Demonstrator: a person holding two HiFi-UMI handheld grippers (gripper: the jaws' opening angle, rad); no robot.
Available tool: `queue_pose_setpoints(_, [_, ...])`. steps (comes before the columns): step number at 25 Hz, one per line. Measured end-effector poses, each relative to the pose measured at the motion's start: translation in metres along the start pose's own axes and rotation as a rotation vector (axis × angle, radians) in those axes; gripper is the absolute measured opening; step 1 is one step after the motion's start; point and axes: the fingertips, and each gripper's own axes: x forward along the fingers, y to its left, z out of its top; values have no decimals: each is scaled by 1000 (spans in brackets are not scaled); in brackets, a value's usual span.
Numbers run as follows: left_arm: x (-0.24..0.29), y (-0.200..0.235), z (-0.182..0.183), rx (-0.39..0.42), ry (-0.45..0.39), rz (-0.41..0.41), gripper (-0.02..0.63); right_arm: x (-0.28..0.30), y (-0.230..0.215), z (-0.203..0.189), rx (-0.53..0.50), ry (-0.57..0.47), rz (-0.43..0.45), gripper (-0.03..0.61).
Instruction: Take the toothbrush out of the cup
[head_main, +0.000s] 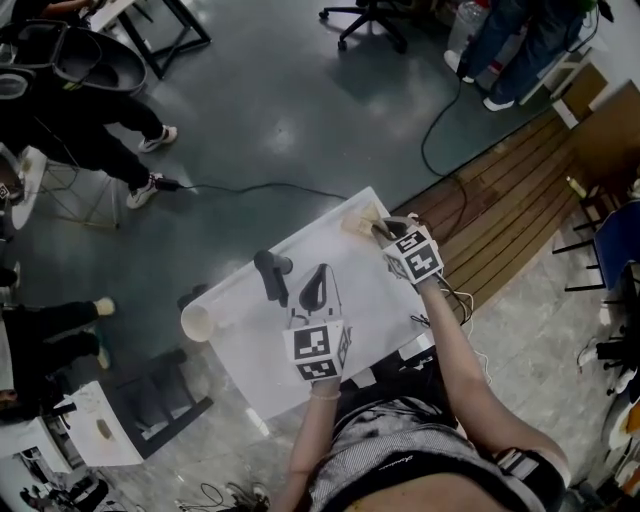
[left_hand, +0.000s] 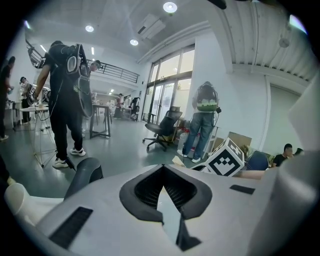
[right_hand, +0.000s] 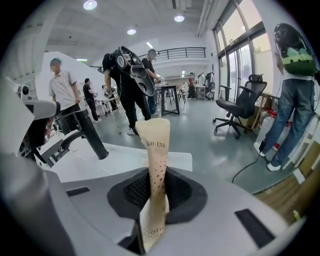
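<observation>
My right gripper (head_main: 380, 232) is shut on a toothbrush in a beige paper wrapper (head_main: 358, 222) over the far right corner of the white table (head_main: 370, 300). In the right gripper view the wrapped toothbrush (right_hand: 153, 145) stands up between the dark pads of that gripper (right_hand: 156, 176). My left gripper (head_main: 316, 285) rests over the table's middle, and its jaws (left_hand: 162, 172) look shut with nothing in them. A white cup (head_main: 200, 320) lies at the table's left edge, apart from both grippers.
A black angled post (head_main: 272, 275) stands on the table left of my left gripper, also in view as the post (right_hand: 87, 132). A black cable (head_main: 260, 187) runs over the grey floor. Wooden slats (head_main: 520, 190) lie to the right. People (head_main: 70, 130) and an office chair (head_main: 370, 20) stand around.
</observation>
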Motion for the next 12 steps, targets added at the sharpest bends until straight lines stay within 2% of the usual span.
queue_pose_setpoints(12, [5,5,0,-1,14,8,5,34,-10,-17,-21,75,-33,100])
